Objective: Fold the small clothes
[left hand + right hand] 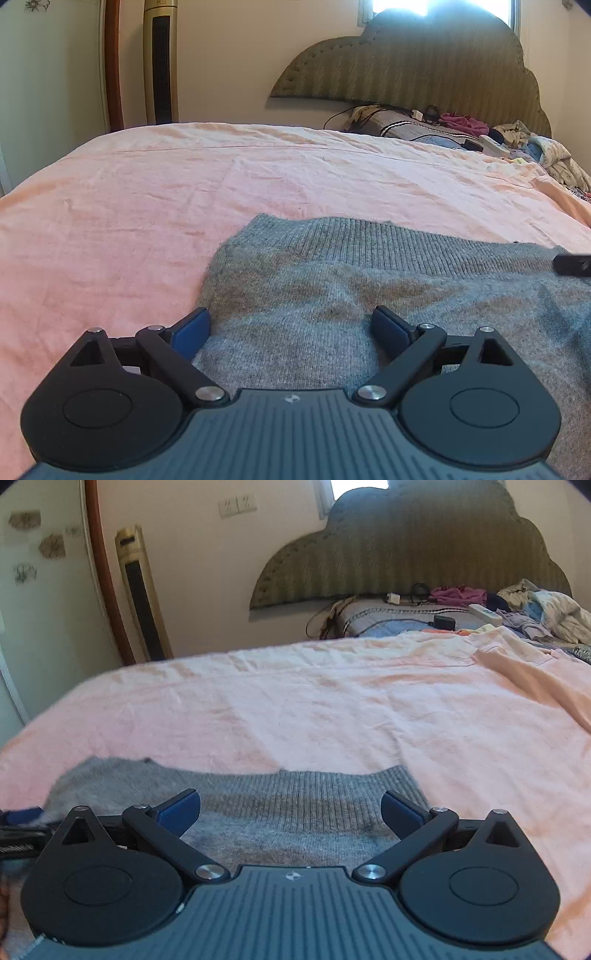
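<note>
A grey knitted garment [369,280] lies flat on the pink bedcover [147,206], its ribbed band at the far edge. My left gripper [291,328] is open and empty, low over the garment's left part, its left finger at the left edge. In the right wrist view the same garment [280,801] lies under my right gripper [290,812], which is open and empty over the ribbed band near its right corner. A tip of the right gripper shows at the left wrist view's right edge [572,264]. Part of the left gripper shows at the right wrist view's left edge [18,823].
The bed's padded headboard [424,62] stands at the back. A pile of clothes, cables and a power strip [517,613] lies by the headboard at the far right. A tall tower fan [160,62] stands by the wall at the left. The pink bedcover [332,709] stretches beyond the garment.
</note>
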Tool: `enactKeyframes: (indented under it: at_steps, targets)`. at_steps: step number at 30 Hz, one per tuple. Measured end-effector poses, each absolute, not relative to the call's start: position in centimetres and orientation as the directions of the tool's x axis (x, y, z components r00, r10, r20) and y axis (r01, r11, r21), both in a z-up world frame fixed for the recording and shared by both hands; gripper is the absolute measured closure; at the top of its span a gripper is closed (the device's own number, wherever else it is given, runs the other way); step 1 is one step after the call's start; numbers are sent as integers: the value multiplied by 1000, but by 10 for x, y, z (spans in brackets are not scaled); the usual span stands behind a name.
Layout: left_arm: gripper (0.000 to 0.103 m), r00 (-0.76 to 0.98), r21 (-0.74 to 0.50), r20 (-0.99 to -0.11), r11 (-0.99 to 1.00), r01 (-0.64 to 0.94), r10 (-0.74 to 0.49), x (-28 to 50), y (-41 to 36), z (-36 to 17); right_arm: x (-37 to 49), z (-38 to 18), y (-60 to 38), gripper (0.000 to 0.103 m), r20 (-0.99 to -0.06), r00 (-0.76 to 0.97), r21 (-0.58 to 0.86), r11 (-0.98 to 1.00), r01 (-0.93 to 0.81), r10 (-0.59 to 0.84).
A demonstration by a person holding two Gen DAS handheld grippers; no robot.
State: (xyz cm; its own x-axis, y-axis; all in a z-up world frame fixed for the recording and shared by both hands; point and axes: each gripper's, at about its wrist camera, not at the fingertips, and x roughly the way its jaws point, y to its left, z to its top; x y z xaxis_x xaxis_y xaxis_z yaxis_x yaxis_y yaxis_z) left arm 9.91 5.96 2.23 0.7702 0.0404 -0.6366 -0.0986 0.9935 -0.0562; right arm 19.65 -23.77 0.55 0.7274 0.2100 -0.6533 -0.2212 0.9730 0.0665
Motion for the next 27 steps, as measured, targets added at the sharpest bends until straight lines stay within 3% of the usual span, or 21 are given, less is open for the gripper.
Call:
enactKeyframes:
  at_steps: [1, 5, 10, 13, 16, 19, 23, 27]
  targets:
    - [8, 770, -57, -636, 994, -98, 40, 99, 60, 22, 205, -9, -234, 0, -697, 697, 22, 977, -212, 167]
    - [8, 771, -61, -636, 993, -97, 36, 99, 61, 22, 207, -16, -247, 0, -659, 724, 46, 972, -230, 203]
    - [8, 772, -66, -634, 993, -98, 33, 99, 61, 23, 200, -8, -240, 1, -665, 738, -22, 985, -173, 114]
    - [8, 772, -59, -634, 993, -103, 42, 99, 60, 24, 177, 1, -225, 0, -630, 754, -35, 963, -266, 185]
    - [8, 762, -35, -646, 995, -98, 53, 100, 51, 33, 175, -13, -217, 0, -623, 767, -128, 948, -293, 153]
    - [7, 786, -9, -618, 1000, 3, -8, 109, 31, 45, 184, -15, -239, 0, -635, 743, 36, 968, -247, 213]
    - [6, 725, 79, -689, 994, 69, 4, 153, 11, 32, 181, -15, -236, 0, -631, 749, 11, 968, -251, 202]
    - [0, 719, -13, -693, 998, 54, -48, 175, 36, 20, 181, -16, -239, 0, -629, 747, 30, 968, -251, 213]
